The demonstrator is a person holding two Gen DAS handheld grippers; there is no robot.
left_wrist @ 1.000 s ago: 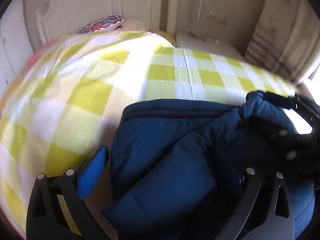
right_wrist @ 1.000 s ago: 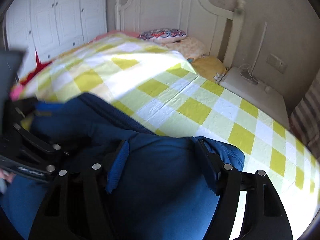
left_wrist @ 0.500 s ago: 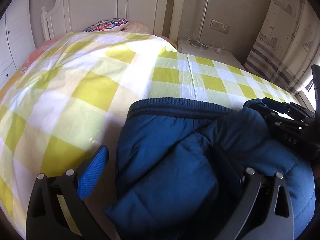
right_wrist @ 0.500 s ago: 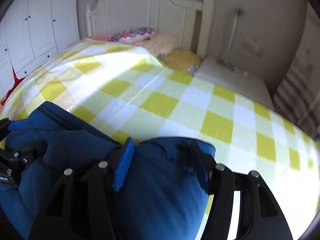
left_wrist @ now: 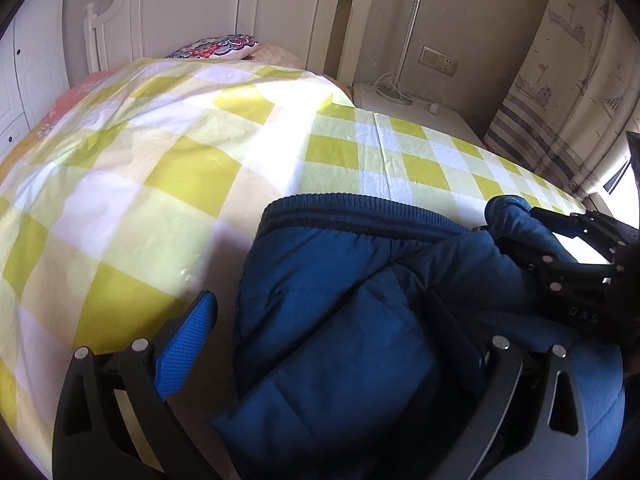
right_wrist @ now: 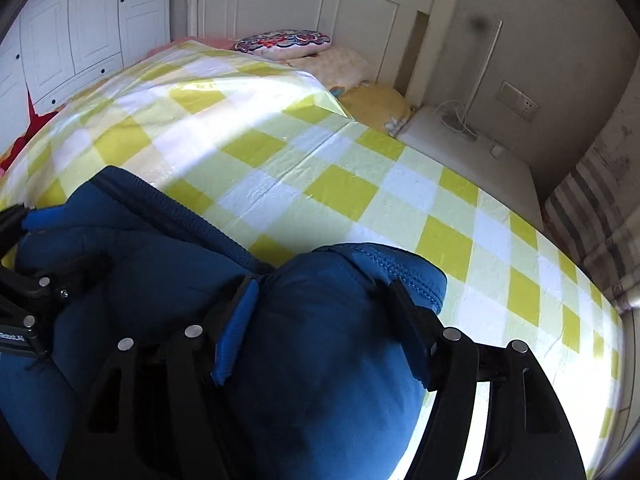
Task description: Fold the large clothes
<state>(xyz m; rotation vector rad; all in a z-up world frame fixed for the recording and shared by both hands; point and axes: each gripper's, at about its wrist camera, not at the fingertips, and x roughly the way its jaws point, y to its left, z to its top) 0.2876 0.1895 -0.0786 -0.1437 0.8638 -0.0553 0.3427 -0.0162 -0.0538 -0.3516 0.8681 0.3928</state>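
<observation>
lying bunched on the near part of the bed, the blue padded jacket (left_wrist: 332,320) fills the lower half of both views, on top of the yellow-and-white checked bedspread (left_wrist: 132,184). the left wrist view shows the jacket's ribbed dark hem (left_wrist: 360,216) running across the spread, and the curtain (left_wrist: 560,80) by a bright window at far right; the right wrist view shows instead the white wardrobe doors (right_wrist: 80,28) at left and a yellow cushion (right_wrist: 376,104) just beside the headboard (right_wrist: 300,4). both views take in the patterned pillow (right_wrist: 284,42), the white nightstand (right_wrist: 468,148) and the wall socket (left_wrist: 438,61).

the left claw (left_wrist: 320,344) stands wide apart: its blue-padded finger (left_wrist: 186,348) hangs over the bedspread just off the jacket's edge, while the other finger is pressed against the puffy fabric. the jacket lies between the fingers but they are not clamped on it. the right claw (right_wrist: 324,320) has a thick fold of jacket between its fingers, both of them dug into the fabric, clamped on the bulge. in the left wrist view the right claw (left_wrist: 560,256) shows at the right edge with a jacket fold (left_wrist: 508,216) through it.

beyond the hem the spread runs flat and bare to the pillows. the bed's right edge drops off close beside the right claw, toward nightstand and curtain.
</observation>
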